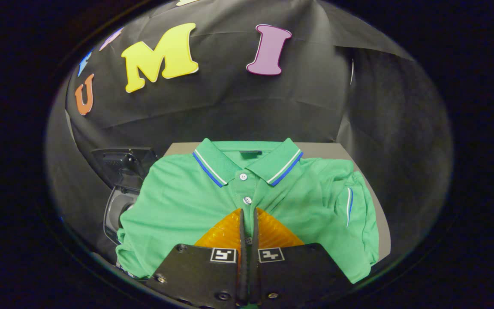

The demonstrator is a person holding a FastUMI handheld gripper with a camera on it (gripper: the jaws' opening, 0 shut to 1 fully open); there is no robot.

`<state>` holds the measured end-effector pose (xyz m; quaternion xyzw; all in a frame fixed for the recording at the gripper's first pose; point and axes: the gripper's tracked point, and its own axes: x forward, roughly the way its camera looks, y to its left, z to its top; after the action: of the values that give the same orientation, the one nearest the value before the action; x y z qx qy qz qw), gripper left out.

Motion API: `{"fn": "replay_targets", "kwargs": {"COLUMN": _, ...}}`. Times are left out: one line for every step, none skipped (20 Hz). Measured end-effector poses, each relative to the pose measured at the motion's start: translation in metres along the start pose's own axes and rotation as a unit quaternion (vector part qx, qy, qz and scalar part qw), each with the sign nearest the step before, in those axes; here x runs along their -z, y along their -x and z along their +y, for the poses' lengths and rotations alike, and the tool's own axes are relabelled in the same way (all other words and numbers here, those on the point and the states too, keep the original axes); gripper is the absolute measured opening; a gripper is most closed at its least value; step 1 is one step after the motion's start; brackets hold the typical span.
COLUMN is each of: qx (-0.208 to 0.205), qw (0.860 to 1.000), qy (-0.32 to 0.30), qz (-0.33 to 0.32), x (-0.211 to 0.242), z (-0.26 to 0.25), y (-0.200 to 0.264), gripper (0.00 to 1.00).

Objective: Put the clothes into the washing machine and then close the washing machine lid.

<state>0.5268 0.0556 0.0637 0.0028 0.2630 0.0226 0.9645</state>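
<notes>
Hand-held gripper [249, 227]: my fingers nearly closed, pinching polo shirt [178, 201] placket for lifting.
Washing machine [120, 189]: beside table [315, 150], lid raised to load.

This was a staged recording booth rather than a real home: black cloth [230, 103] hung creased as a backdrop across the upper frame and down the right. A small grey surface [337, 151] stood at centre with a green polo shirt [178, 201] on it, and a washer [120, 189] with raised lid at left.
</notes>
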Motion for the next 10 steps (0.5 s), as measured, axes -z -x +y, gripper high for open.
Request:
{"fn": "replay_targets", "kwargs": {"qx": -0.008, "qw": 1.0, "qy": -0.013, "qz": -0.003, "x": 0.002, "z": 0.003, "y": 0.003, "gripper": 0.05}}
{"fn": "replay_targets", "kwargs": {"qx": -0.017, "qw": 1.0, "qy": -0.024, "qz": -0.01, "x": 0.003, "z": 0.007, "y": 0.01, "gripper": 0.05}}
{"fn": "replay_targets", "kwargs": {"qx": -0.025, "qw": 0.999, "qy": -0.031, "qz": -0.018, "x": 0.004, "z": 0.01, "y": 0.016, "gripper": 0.05}}
{"fn": "replay_targets", "kwargs": {"qx": -0.031, "qw": 0.999, "qy": -0.036, "qz": -0.026, "x": 0.004, "z": 0.012, "y": 0.021, "gripper": 0.05}}
{"fn": "replay_targets", "kwargs": {"qx": -0.038, "qw": 0.998, "qy": -0.04, "qz": -0.037, "x": 0.003, "z": 0.017, "y": 0.029, "gripper": 0.05}}
{"fn": "replay_targets", "kwargs": {"qx": -0.044, "qw": 0.997, "qy": -0.043, "qz": -0.05, "x": -0.001, "z": 0.021, "y": 0.039, "gripper": 0.05}}
{"fn": "replay_targets", "kwargs": {"qx": -0.051, "qw": 0.996, "qy": -0.046, "qz": -0.062, "x": -0.005, "z": 0.026, "y": 0.049, "gripper": 0.05}}
{"fn": "replay_targets", "kwargs": {"qx": -0.061, "qw": 0.994, "qy": -0.05, "qz": -0.077, "x": -0.01, "z": 0.032, "y": 0.06, "gripper": 0.05}}
{"fn": "replay_targets", "kwargs": {"qx": -0.07, "qw": 0.992, "qy": -0.053, "qz": -0.089, "x": -0.014, "z": 0.039, "y": 0.072, "gripper": 0.05}}
{"fn": "replay_targets", "kwargs": {"qx": -0.078, "qw": 0.99, "qy": -0.054, "qz": -0.101, "x": -0.017, "z": 0.046, "y": 0.081, "gripper": 0.05}}
